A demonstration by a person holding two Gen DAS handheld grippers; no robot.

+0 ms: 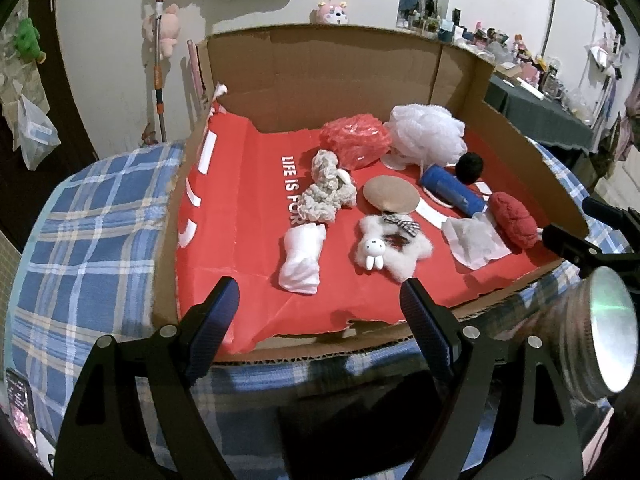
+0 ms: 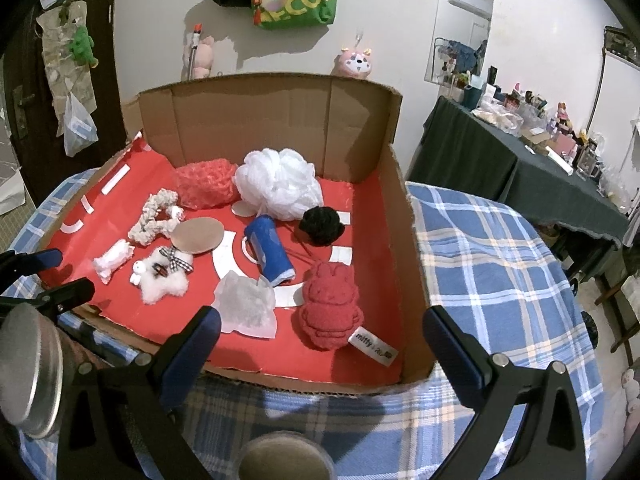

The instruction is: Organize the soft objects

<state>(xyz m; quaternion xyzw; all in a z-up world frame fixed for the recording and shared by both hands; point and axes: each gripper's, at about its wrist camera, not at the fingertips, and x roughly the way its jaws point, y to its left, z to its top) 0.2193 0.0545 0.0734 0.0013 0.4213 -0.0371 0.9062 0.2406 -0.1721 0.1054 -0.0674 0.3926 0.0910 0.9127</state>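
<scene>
Several soft objects lie on red paper inside an open cardboard box (image 1: 320, 68) (image 2: 408, 264). Among them are a white mesh pouf (image 1: 426, 134) (image 2: 278, 184), a red plush (image 1: 514, 220) (image 2: 330, 310), a blue roll (image 1: 452, 190) (image 2: 270, 254), a black pom-pom (image 1: 470, 167) (image 2: 322, 226), a white folded cloth (image 1: 302, 260) (image 2: 112, 260), a fluffy white bunny piece (image 1: 394, 250) (image 2: 162, 280) and a beige knit scrunchie (image 1: 328, 188) (image 2: 154, 218). My left gripper (image 1: 320, 312) hangs open over the box's near edge, nothing between its fingers. My right gripper (image 2: 320, 344) is open too, just short of the red plush.
The box rests on a blue plaid cloth (image 1: 92, 216) (image 2: 492, 264). A red crinkled bag (image 1: 356, 140), a tan round pad (image 1: 390, 194) and white tissue (image 1: 472, 242) also lie inside. A dark-covered table with clutter (image 2: 520, 160) stands at the right. The right gripper's fingers (image 1: 568, 240) show at the left view's edge.
</scene>
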